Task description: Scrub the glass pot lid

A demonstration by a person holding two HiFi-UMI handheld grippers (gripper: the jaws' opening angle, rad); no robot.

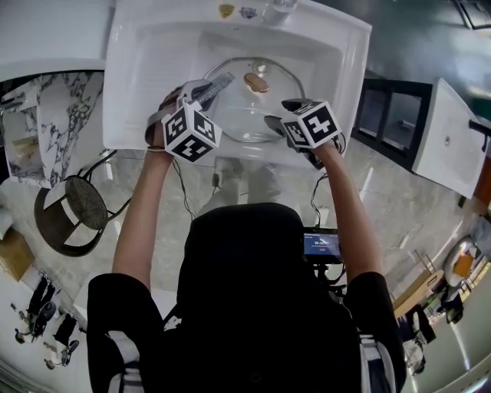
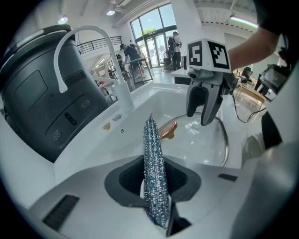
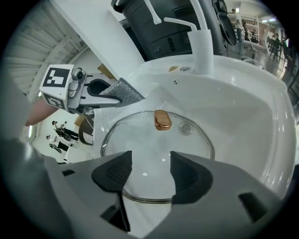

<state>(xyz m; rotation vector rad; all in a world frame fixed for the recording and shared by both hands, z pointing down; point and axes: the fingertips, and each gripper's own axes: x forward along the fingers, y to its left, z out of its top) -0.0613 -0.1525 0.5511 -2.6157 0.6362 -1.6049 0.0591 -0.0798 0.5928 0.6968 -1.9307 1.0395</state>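
The lid's [image 1: 245,107] near rim is hidden in the head view behind both marker cubes. The lid lies flat in the sink [image 1: 146,46], copper knob [image 1: 256,82] toward the far side. The left gripper [image 2: 156,182] is clamped on a glittery scrubber [image 2: 152,154], above the lid's left edge. The right gripper [image 3: 149,175] stands part-open over the near rim, gripping nothing. A faucet [image 2: 122,93] rises at the far side. Two small marks [image 1: 236,11] beside it are too small to make out.
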